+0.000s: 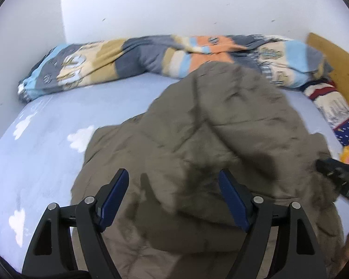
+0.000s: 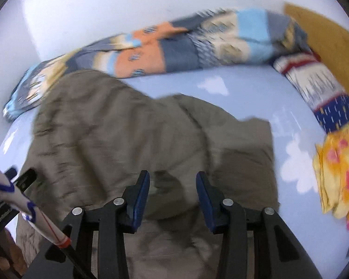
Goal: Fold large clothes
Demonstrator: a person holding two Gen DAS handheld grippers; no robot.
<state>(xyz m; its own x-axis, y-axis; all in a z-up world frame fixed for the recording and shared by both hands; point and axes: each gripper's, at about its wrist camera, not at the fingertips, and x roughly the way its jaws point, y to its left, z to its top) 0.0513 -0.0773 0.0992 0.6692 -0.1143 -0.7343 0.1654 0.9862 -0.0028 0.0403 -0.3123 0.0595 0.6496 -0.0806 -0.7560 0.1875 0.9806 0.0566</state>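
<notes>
A large olive-brown quilted garment (image 1: 221, 121) lies crumpled on the bed, and the right wrist view shows it as well (image 2: 128, 127). My left gripper (image 1: 173, 173) hovers above the garment's near part. It is open wide, and only cloth further below shows between the blue pads. My right gripper (image 2: 172, 174) hangs over the garment's right half with its jaws partly apart and nothing pressed between them. Its dark tip (image 1: 332, 176) shows at the right edge of the left wrist view. At the left edge of the right wrist view are the left gripper (image 2: 23, 179) and a white sleeve (image 2: 16, 197).
The bed has a light blue sheet with white clouds (image 1: 46, 139). A colourful patchwork duvet (image 1: 151, 53) is bunched along the white wall. A patterned pillow (image 2: 318, 88) and a yellow floral cloth (image 2: 339, 167) lie at the right by the wooden headboard (image 2: 325, 37).
</notes>
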